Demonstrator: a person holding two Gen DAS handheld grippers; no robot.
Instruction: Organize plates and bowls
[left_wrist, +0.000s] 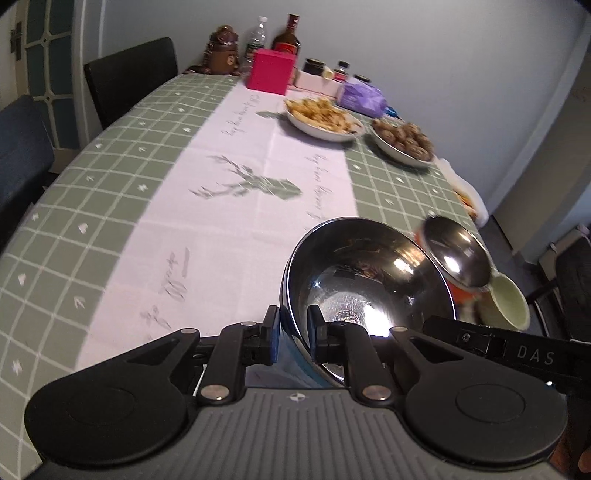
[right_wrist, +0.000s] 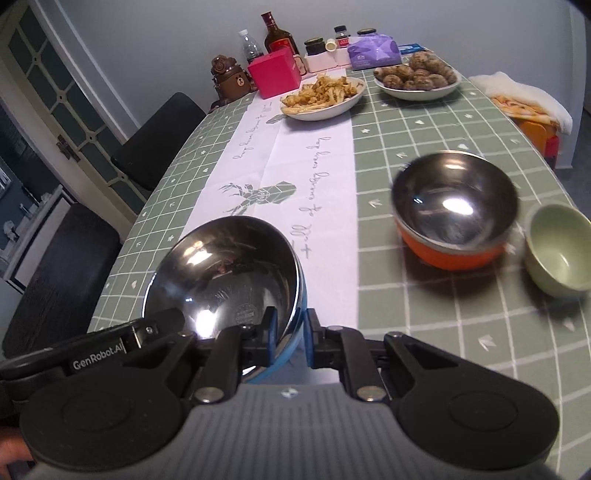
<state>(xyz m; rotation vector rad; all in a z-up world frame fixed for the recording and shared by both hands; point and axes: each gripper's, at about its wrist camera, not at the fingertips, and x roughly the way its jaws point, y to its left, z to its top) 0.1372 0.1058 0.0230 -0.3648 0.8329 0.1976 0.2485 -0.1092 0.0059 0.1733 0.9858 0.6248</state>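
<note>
Pinching opposite sides of one rim, both grippers hold the blue bowl (left_wrist: 369, 291) tilted above the desk (left_wrist: 110, 206): the left gripper (left_wrist: 293, 338) and right gripper (right_wrist: 290, 338) each have jaws pressed onto its thin wall, one pad inside, one outside. Its inside is polished, mirror-bright steel; its shell is smooth blue. Beyond, on the checked green cloth, sits an orange bowl (right_wrist: 452, 251) with a steel lining, just beside a small round pale-green cup (right_wrist: 559, 251). Farther off stand two white plates, one of fries (right_wrist: 323, 98), one of brown lumps (right_wrist: 417, 77).
</note>
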